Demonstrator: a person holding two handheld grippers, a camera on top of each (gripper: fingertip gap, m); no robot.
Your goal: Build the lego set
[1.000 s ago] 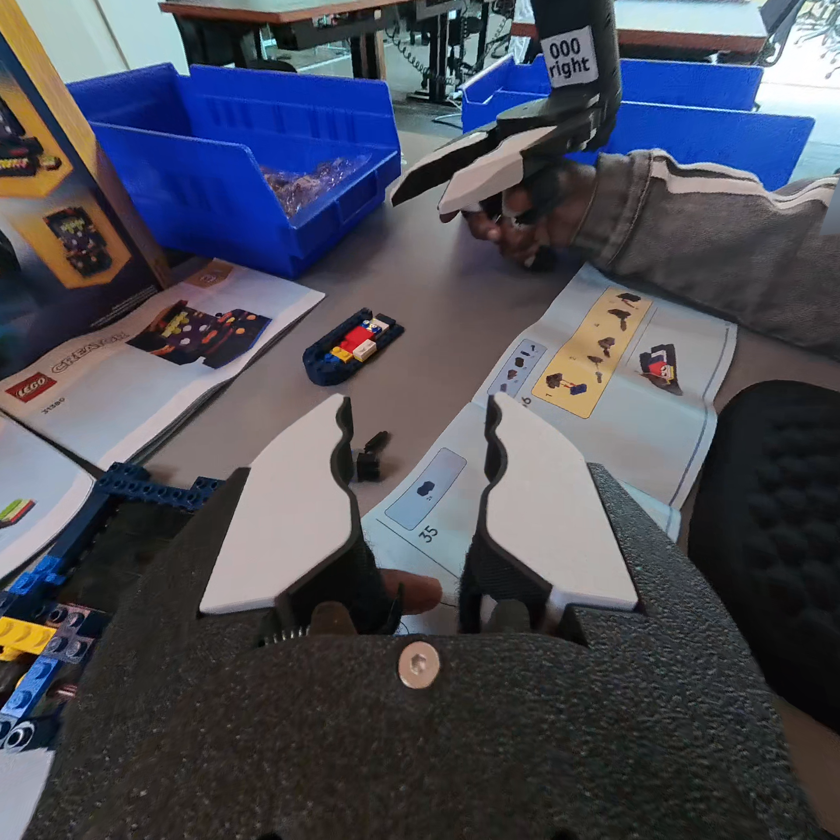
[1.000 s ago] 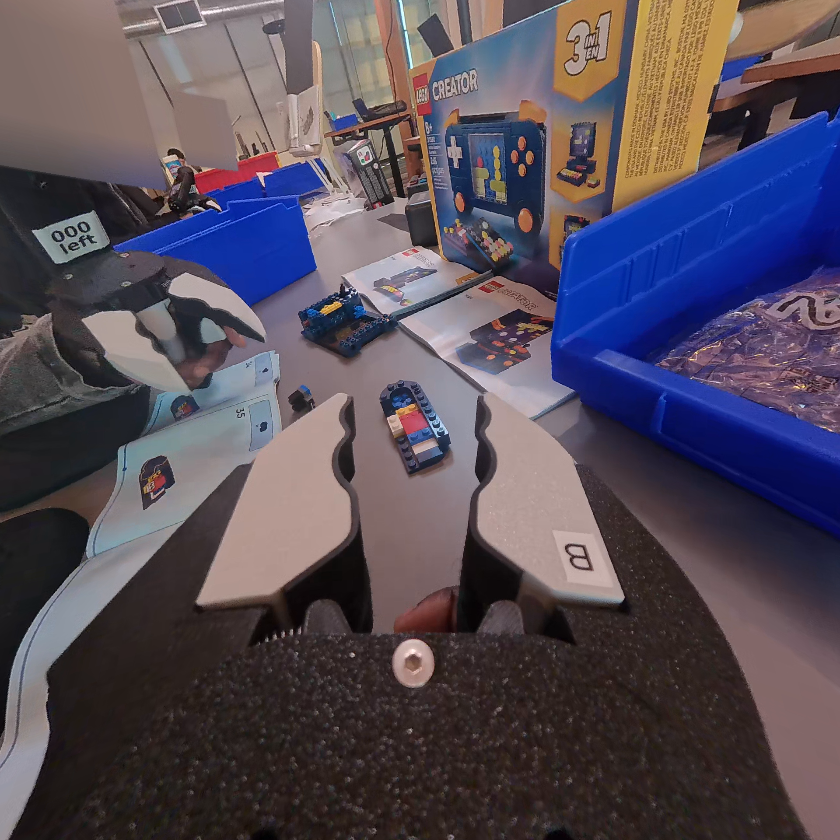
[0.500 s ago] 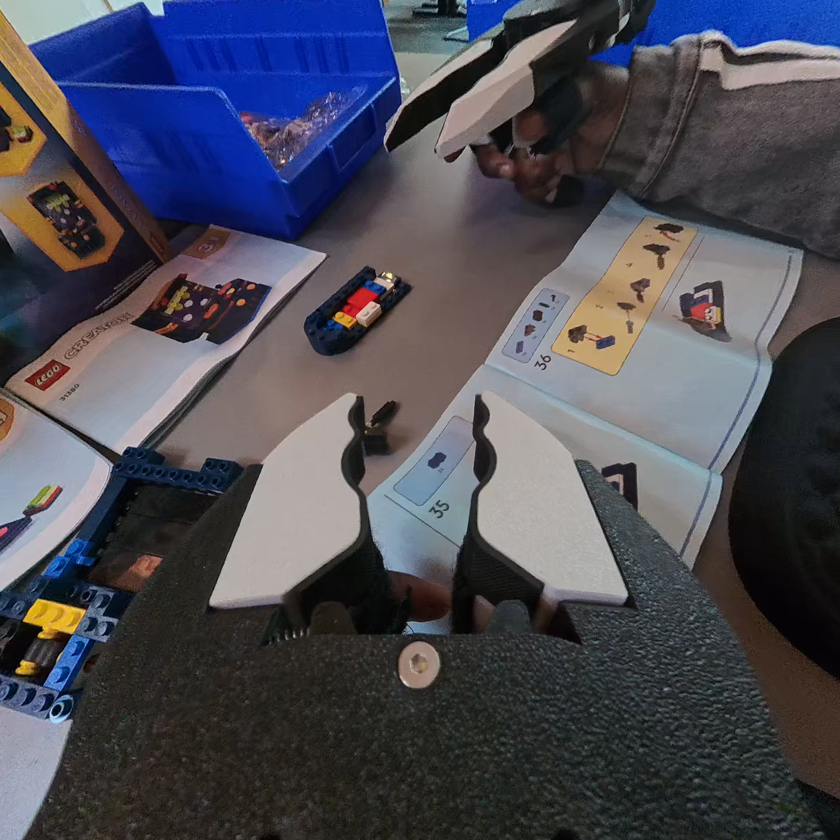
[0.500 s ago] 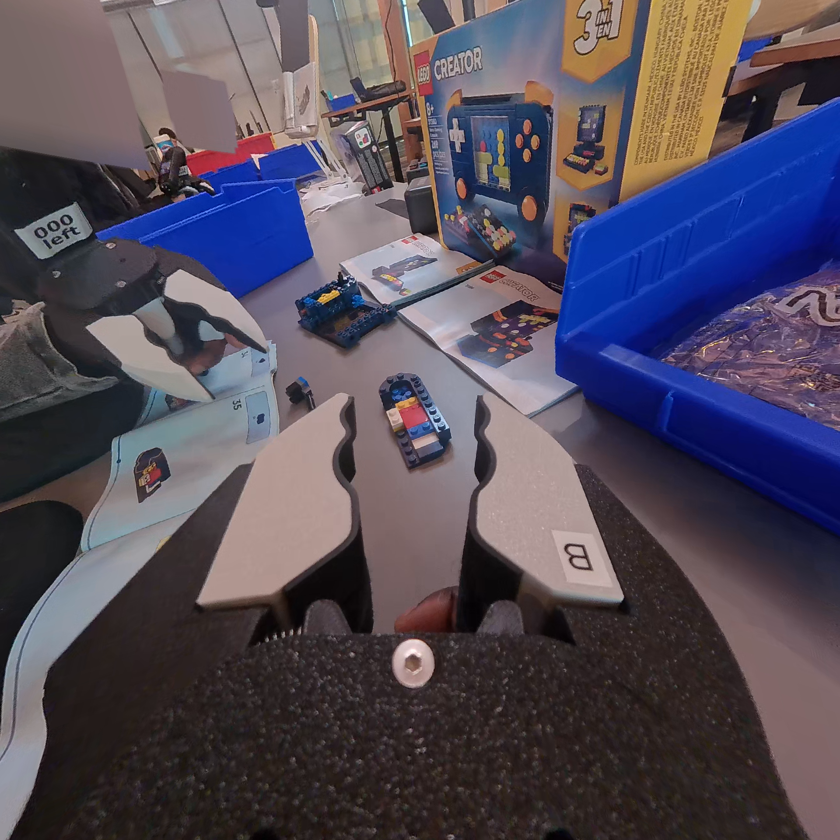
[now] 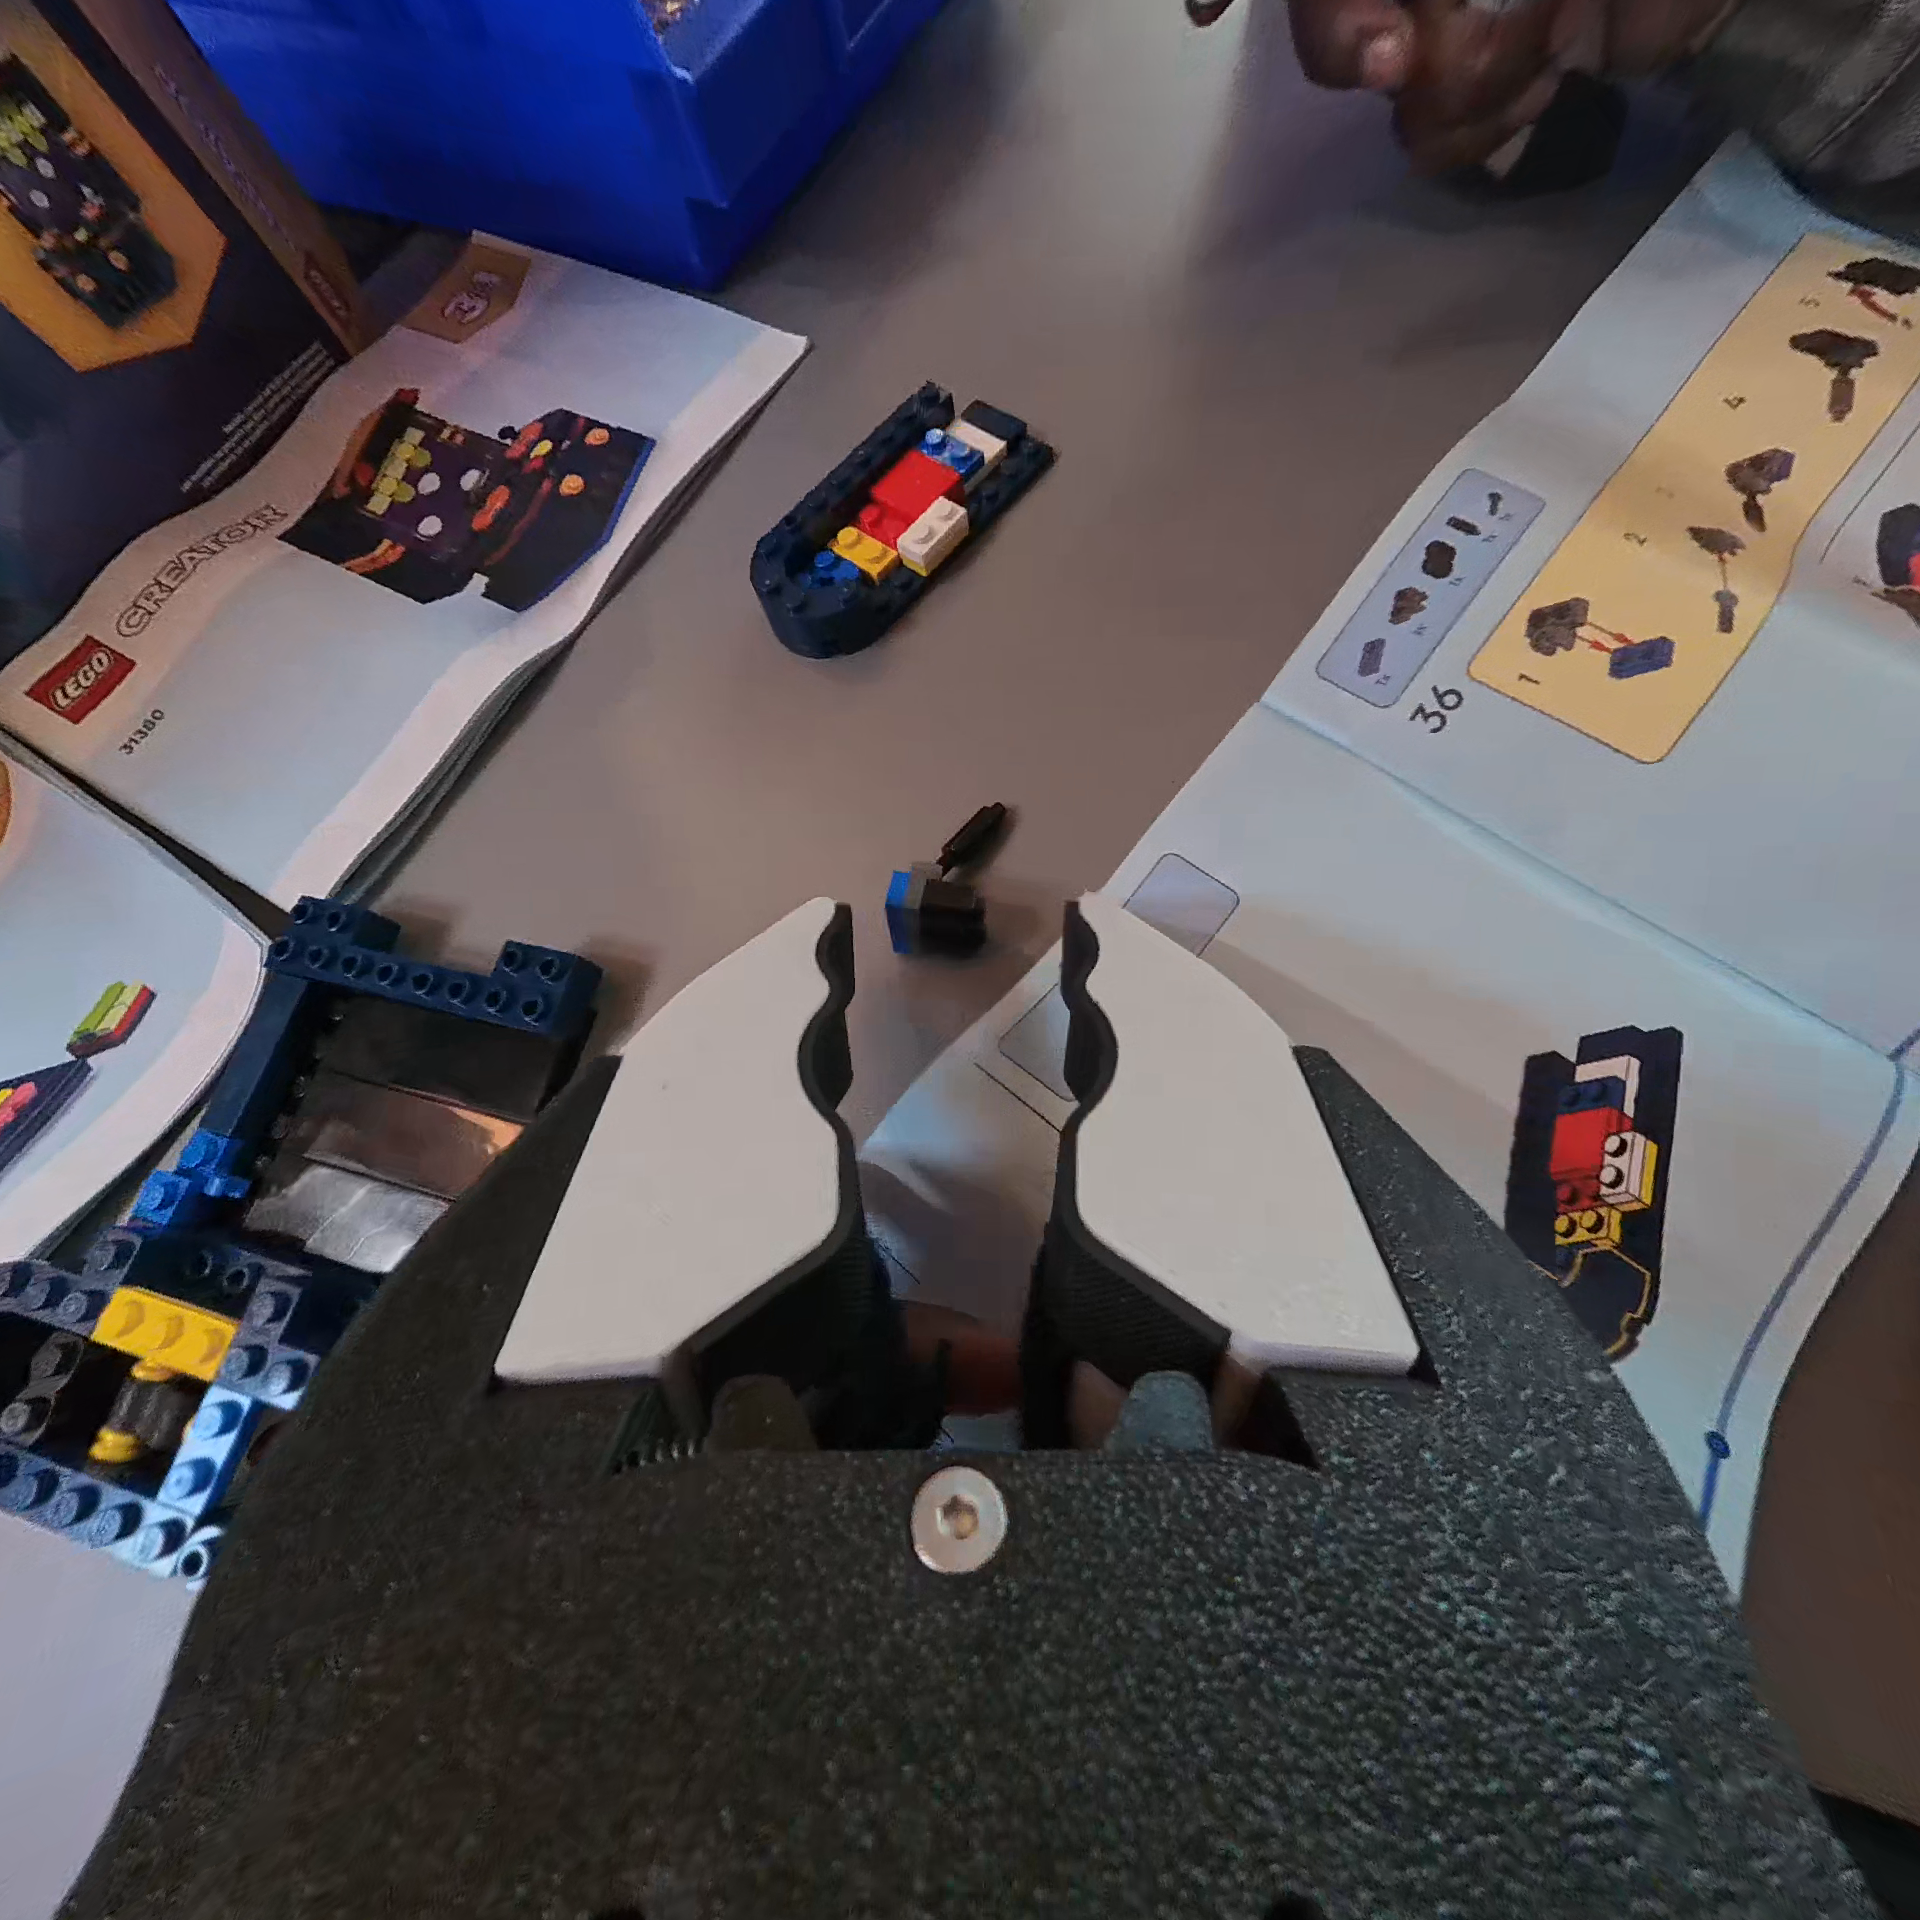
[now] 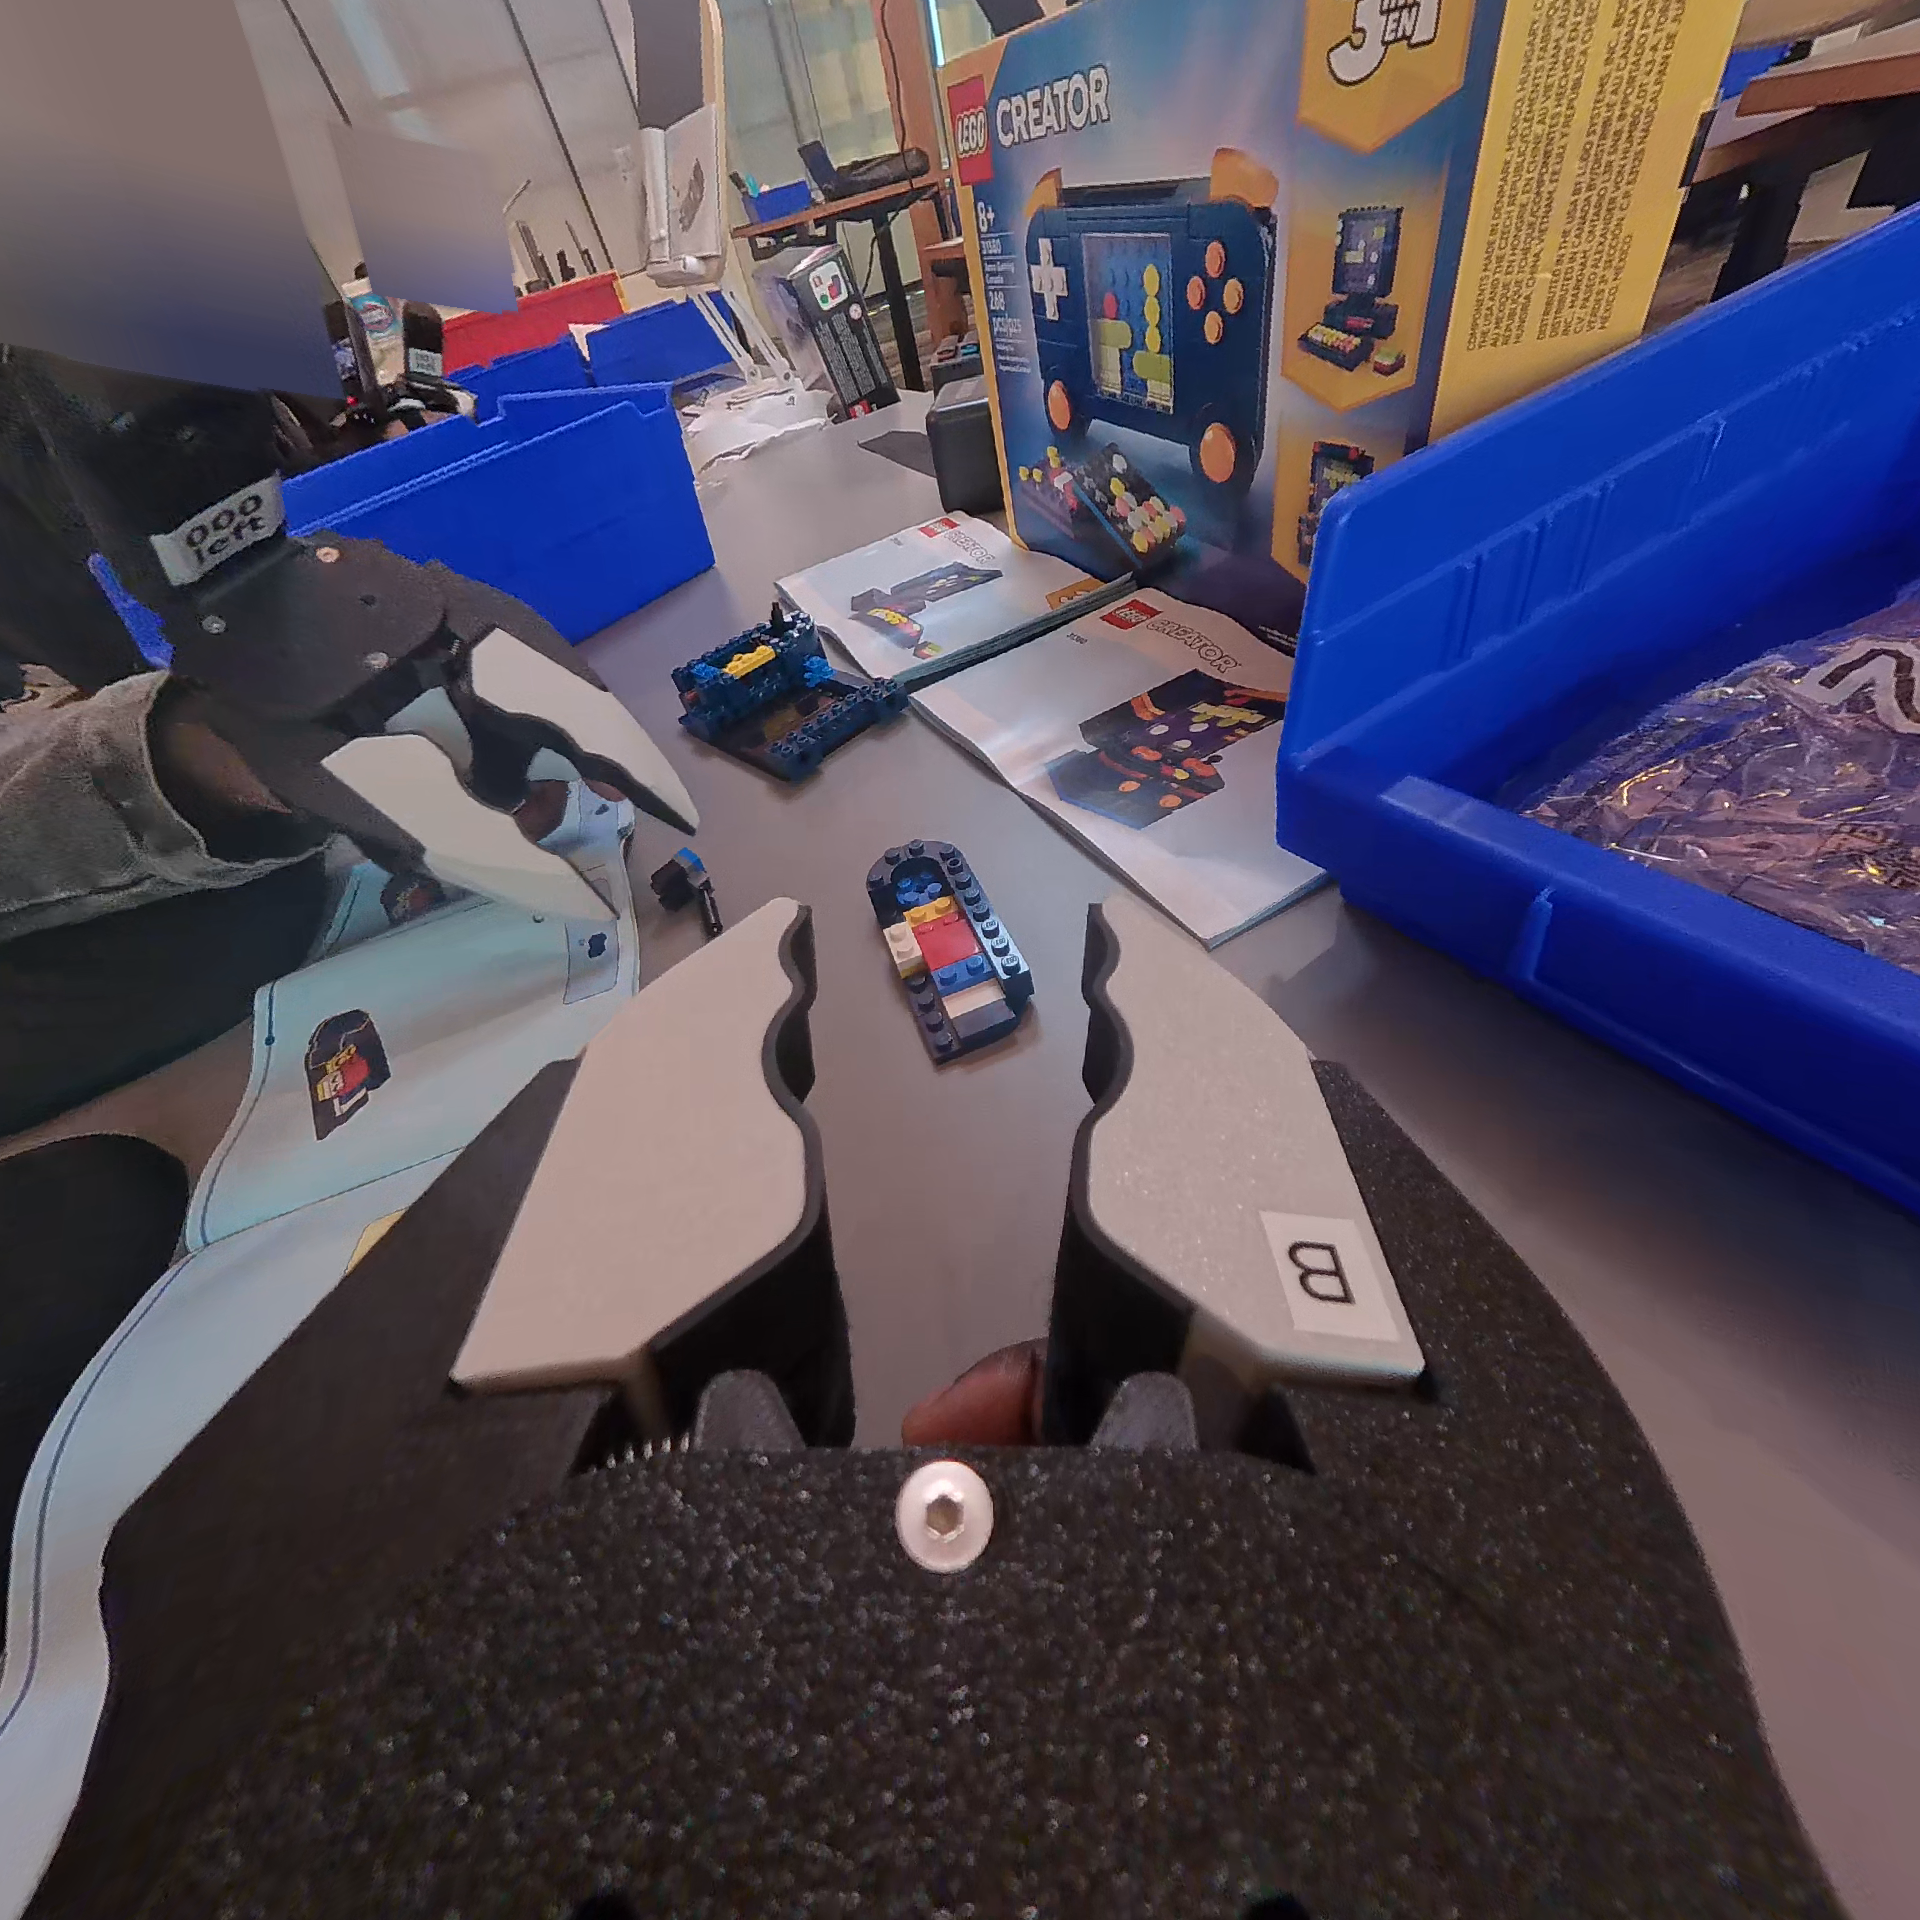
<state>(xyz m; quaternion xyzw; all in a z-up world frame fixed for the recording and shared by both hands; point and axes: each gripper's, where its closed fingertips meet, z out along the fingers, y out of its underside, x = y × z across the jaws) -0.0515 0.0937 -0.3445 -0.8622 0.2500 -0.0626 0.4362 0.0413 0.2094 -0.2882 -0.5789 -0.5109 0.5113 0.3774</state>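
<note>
My left gripper (image 5: 956, 940) is open and holds nothing. It hovers just short of a small black, grey and blue brick piece (image 5: 932, 907) with a black pin on the grey table (image 5: 1143, 343); the pads do not touch it. That piece also shows in the right wrist view (image 6: 686, 883), below the left gripper (image 6: 623, 842). My right gripper (image 6: 945, 940) is open and holds nothing. It points at a dark blue boat-shaped brick model (image 6: 951, 961) with red, yellow, white and blue bricks, which lies beyond its fingertips. The same model lies farther off in the left wrist view (image 5: 902, 520).
An open instruction sheet (image 5: 1558, 727) lies right of the small piece. Booklets (image 5: 343, 582) and a larger dark blue build (image 5: 260, 1195) lie to the left. A blue bin (image 6: 1621, 790) with plastic bags and a printed box (image 6: 1247, 291) stand behind. Tip to tip, the grippers are about 15 cm apart.
My left gripper has tipped down and moved closer to the small brick piece while its jaws narrowed, still open. My right gripper has barely moved.
</note>
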